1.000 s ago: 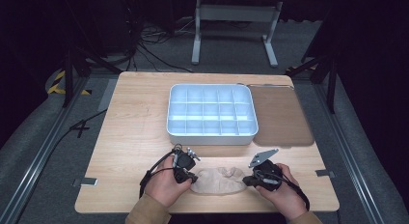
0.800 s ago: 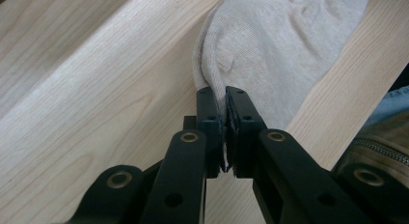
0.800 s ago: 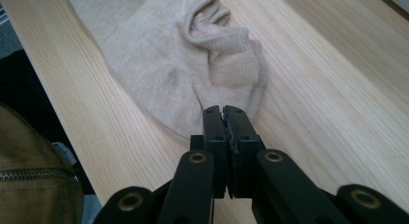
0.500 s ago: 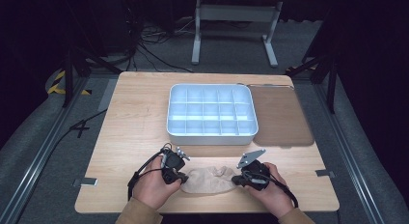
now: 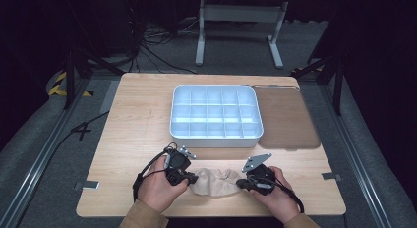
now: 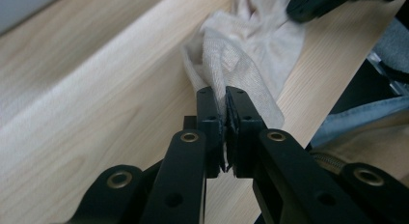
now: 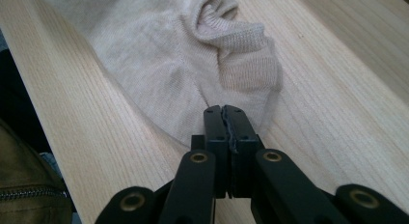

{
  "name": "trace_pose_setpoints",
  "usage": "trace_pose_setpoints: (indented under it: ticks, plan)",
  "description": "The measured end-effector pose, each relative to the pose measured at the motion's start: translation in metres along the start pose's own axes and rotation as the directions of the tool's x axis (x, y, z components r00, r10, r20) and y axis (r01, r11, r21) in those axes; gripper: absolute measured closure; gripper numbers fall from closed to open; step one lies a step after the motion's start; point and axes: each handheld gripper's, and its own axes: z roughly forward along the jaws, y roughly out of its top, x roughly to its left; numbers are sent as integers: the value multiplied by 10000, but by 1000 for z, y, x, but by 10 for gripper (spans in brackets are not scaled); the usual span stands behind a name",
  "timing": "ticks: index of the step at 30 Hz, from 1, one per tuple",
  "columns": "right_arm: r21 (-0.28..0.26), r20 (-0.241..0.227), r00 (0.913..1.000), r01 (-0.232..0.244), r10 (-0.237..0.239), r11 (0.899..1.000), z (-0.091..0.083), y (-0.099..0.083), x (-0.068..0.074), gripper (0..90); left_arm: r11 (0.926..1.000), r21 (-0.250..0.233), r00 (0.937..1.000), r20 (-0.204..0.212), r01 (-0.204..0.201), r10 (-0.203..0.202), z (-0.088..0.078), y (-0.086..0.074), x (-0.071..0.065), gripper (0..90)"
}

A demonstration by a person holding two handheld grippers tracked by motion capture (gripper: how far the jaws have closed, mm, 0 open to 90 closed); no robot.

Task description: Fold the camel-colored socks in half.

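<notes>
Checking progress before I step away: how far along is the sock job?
Done: both grippers have the sock, left gripper shut on one end, right gripper on the other. In hand: the sock lies bunched on the table between them. Left, probably: moving it into the tray, whose compartments look empty.

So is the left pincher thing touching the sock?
Touching. In the left gripper view the left gripper has its two black jaws closed on a fold of the beige sock, and the fabric bunches up right at the tips.
</notes>
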Motion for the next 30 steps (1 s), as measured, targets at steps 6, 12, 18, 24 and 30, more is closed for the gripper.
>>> trace_pose_setpoints:
  ticks: [6,12,18,24,30]
  plan:
    - [-151,-250,9994,-246,242,9996,0,-2,-4,900,9992,-297,9995,169,-255,260,-1,11,-8,855]
    - [-155,-76,9999,-116,114,9998,0,-2,-1,899,9985,-9,9984,136,-549,550,5,24,-16,852]
    - [-161,-14,10000,-73,72,9998,0,-2,0,899,9955,17,9949,334,-948,947,15,35,-25,852]
    - [-269,-7,9998,-222,222,9994,0,-4,0,899,9913,397,9907,575,-1258,1235,34,46,-34,853]
    - [-338,-34,9998,-198,197,9992,-1,-5,0,897,9865,686,9878,577,-1484,1446,49,51,-38,852]
